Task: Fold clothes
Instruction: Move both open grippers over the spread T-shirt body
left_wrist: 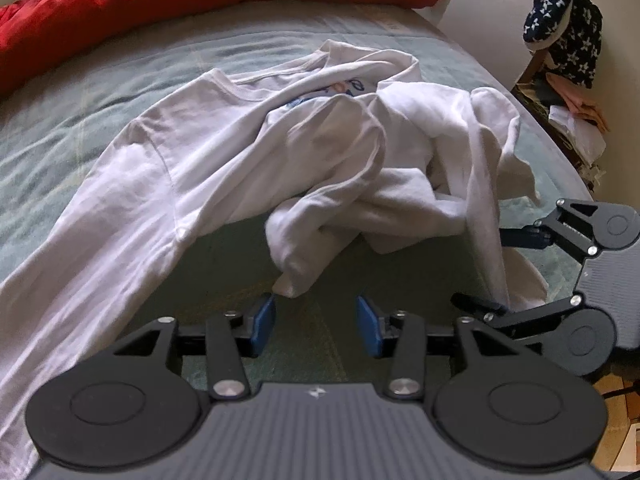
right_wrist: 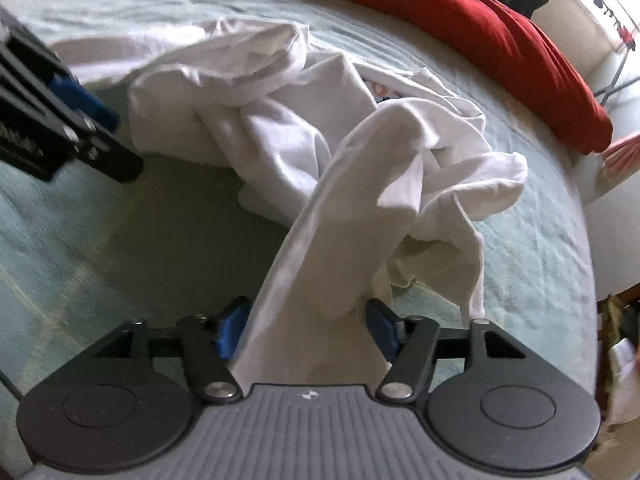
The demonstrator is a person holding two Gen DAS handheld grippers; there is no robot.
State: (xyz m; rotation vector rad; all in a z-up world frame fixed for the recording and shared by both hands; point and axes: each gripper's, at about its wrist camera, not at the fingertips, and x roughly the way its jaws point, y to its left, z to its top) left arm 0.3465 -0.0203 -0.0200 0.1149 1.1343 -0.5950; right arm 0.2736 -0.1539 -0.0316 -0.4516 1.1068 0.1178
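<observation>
A: Start with what's nearest. What are the grippers doing around the white shirt point(left_wrist: 224, 152)?

B: The left gripper point(left_wrist: 316, 326) points down at the bed point(left_wrist: 60, 120), its blue pads point(left_wrist: 265, 320) standing partly apart with nothing between them. A rumpled lobe of the shirt ends just beyond the left-hand pad, close to it; I can't tell whether it touches. Under the gap there is only the pale green bedcover.

A: And the right gripper point(right_wrist: 308, 330)?

B: A long band of the shirt runs straight between its fingers point(right_wrist: 230, 334) and over the front of the body. The jaws stand fairly wide. The cloth lies against the left-hand pad and bunches close to the other one, but the pads don't look pressed together on it. So the cloth is between them, not clearly pinched.

A: Where do the two grippers sit relative to the shirt?

B: Both are at its near edge. From the left wrist view the right gripper point(left_wrist: 490, 270) shows at the shirt's right side, with a strip of cloth hanging between its fingers.

A: And the shirt itself?

B: It lies crumpled on the bed. One part stretches flat toward the left, with a sleeve seam and collar showing; the right part is heaped in folds. A bit of blue and orange print peeks out near the collar.

A: Beyond the shirt?

B: A red blanket point(left_wrist: 200, 0) lies along the far side of the bed. Off the bed's right edge, past the shirt, a dark patterned garment point(left_wrist: 568, 36) hangs over some furniture.
</observation>
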